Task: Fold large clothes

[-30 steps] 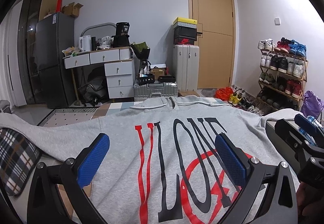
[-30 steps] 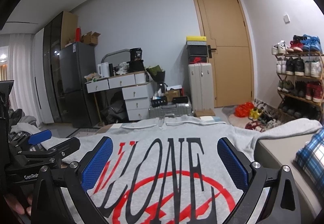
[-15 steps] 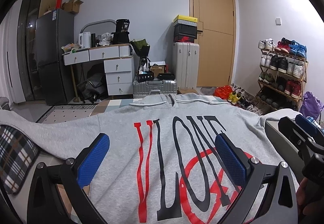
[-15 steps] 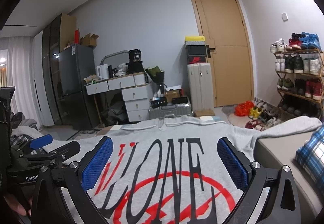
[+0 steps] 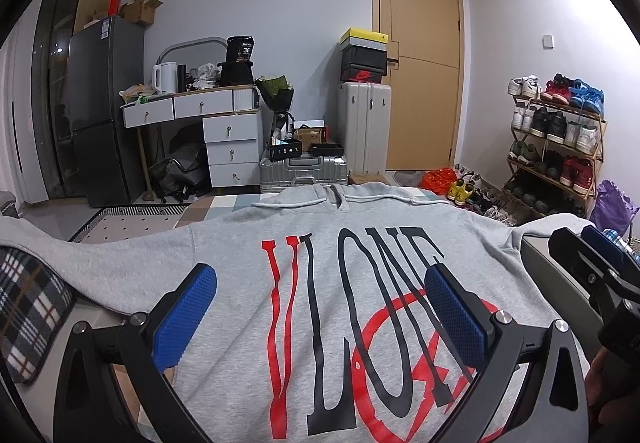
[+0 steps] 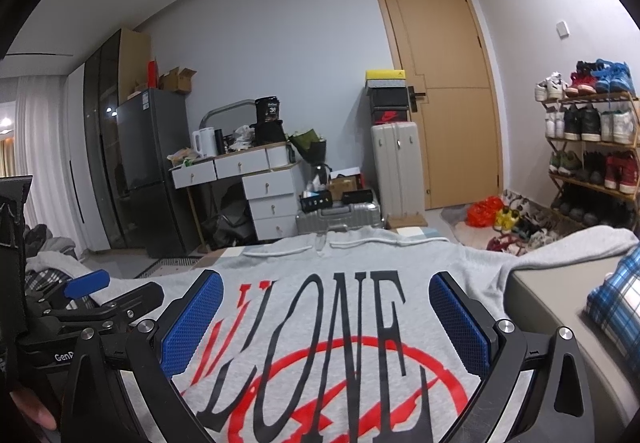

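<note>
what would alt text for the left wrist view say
A grey hoodie printed with VLONE in red and black lies spread flat, seen between the open blue-padded fingers of the left gripper, which holds nothing. The right gripper shows at the right edge; behind are a wooden door, a white desk, suitcases and a shoe rack.

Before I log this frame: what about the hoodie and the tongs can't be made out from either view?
- Hoodie hem: cut off by the bottom edge, both views.
- Left sleeve end: runs past the left wrist view's left edge.
- Whether the open left tongs and right tongs touch the fabric: unclear.
</note>
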{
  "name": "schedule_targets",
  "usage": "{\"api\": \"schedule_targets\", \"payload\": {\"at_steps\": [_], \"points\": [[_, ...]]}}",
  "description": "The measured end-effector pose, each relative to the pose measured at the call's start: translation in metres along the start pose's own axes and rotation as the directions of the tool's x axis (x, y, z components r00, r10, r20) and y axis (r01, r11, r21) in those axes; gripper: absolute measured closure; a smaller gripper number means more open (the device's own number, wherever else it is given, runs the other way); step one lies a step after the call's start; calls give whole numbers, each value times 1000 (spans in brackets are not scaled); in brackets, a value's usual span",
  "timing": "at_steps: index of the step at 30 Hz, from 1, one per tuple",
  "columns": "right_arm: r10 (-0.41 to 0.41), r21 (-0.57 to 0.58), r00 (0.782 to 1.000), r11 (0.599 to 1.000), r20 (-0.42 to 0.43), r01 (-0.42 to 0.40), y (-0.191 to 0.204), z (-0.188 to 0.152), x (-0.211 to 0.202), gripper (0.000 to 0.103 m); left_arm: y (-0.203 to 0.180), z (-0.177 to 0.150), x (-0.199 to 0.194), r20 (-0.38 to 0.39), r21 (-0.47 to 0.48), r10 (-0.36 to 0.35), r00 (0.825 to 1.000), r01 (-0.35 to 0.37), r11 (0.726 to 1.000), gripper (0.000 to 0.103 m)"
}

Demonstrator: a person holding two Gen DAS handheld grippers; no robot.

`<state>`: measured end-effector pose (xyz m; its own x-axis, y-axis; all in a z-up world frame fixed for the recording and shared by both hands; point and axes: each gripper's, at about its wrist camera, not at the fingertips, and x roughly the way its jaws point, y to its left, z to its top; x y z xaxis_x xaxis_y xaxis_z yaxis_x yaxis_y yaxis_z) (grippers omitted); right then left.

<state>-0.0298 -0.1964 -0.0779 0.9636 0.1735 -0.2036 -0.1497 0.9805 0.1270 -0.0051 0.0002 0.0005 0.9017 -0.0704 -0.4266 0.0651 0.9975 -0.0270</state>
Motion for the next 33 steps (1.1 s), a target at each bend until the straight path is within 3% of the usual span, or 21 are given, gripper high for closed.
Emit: {"api": "schedule_targets", "payload": {"at_steps": [16,21,26,28,31,33], "points": [[-52,55,999,997,1,52,-16,4,-4,0,-7,-5,5,-1,39,25,1000,-25,999,1],[-70,115,996,990,-61,77,-71,39,-11,0,-12,-8,7,-17,57,10,1000,-9,998,1],[-207,88,972,972,-114,218,-176,93,-27,0,-18,-10,11,-28,68,4,1000,-2,998,1],[-271,123,950,949,-155,291,-228,109,-30,0,-20,-12,15,-40,75,8,999,-5,997,1],[-351,279,898,864,-266,420,-336,129,-29,0,-25,-16,24,-65,88,10,998,-4,996,1],[-322,430,883,782,-340,451,-403,127,-27,0,-28,-19,29,-78,102,8,997,0,995,1]]}}
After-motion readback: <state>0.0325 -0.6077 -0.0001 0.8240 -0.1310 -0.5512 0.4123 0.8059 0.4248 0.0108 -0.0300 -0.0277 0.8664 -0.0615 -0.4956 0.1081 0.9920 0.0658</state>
